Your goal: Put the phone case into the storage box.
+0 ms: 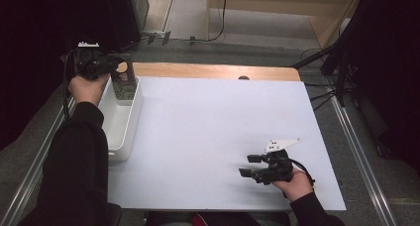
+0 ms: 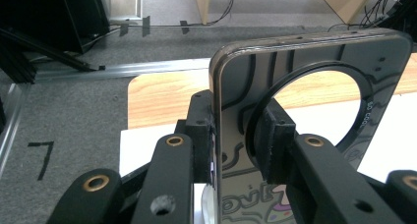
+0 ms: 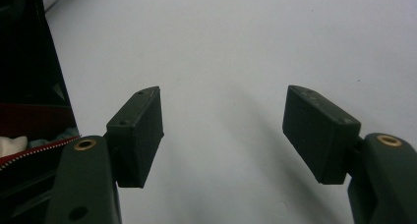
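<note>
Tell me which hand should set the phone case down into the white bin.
Left. The left gripper is already shut on the phone case, right above the white bin. The right gripper rests open on the white mat, far across from it.

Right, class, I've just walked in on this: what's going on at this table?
A person works with a gripper in each hand. The left gripper is shut on a dark phone case with a round cutout, held upright over the far end of a white bin at the table's left edge. The right gripper rests open and empty above the white tabletop.
</note>
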`<state>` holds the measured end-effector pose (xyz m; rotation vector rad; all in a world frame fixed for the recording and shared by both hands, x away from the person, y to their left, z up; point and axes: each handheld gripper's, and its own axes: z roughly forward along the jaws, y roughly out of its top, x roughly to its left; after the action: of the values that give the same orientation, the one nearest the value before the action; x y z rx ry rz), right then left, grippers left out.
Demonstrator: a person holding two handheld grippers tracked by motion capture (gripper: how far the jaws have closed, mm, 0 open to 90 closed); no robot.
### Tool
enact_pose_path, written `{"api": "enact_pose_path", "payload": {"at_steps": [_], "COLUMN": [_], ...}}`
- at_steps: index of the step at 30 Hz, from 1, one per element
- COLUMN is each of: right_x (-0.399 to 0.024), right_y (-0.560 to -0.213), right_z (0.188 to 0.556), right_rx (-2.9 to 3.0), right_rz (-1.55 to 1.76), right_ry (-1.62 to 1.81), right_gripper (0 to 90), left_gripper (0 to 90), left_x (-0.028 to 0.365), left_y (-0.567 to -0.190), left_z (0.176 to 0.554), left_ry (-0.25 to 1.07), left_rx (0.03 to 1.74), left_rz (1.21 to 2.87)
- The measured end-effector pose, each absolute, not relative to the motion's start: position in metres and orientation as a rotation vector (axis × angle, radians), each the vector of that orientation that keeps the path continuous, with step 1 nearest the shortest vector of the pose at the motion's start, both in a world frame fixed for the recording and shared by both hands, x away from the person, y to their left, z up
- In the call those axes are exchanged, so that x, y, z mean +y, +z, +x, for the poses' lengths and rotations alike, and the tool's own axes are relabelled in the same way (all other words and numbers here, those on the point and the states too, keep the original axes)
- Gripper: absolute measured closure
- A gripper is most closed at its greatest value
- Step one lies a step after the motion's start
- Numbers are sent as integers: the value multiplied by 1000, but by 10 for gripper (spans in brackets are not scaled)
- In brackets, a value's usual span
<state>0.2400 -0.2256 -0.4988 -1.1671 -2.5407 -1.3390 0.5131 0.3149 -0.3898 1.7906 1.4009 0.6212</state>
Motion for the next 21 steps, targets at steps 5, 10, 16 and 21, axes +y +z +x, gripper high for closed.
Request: {"api": "enact_pose_path", "payload": {"at_steps": [5, 10, 16, 21], "right_x": [-225, -225, -224, -224], "right_y": [-499, -500, -499, -499], "right_z": [241, 243, 243, 242], "right_rx": [-2541, -2543, -2541, -2543], "right_rz": [-1169, -1162, -1159, -1155], "right_ry": [-1340, -1336, -1340, -1338], "right_gripper": [305, 305, 305, 305], "left_gripper": [711, 710, 710, 708], "left_x": [314, 313, 312, 314], "left_y": [-393, -397, -402, -403], "left_z": [513, 514, 513, 513], "left_ry": [620, 618, 613, 612], "left_rx": [1404, 1409, 1415, 1420], "left_rz": [1807, 1809, 1817, 1812]}}
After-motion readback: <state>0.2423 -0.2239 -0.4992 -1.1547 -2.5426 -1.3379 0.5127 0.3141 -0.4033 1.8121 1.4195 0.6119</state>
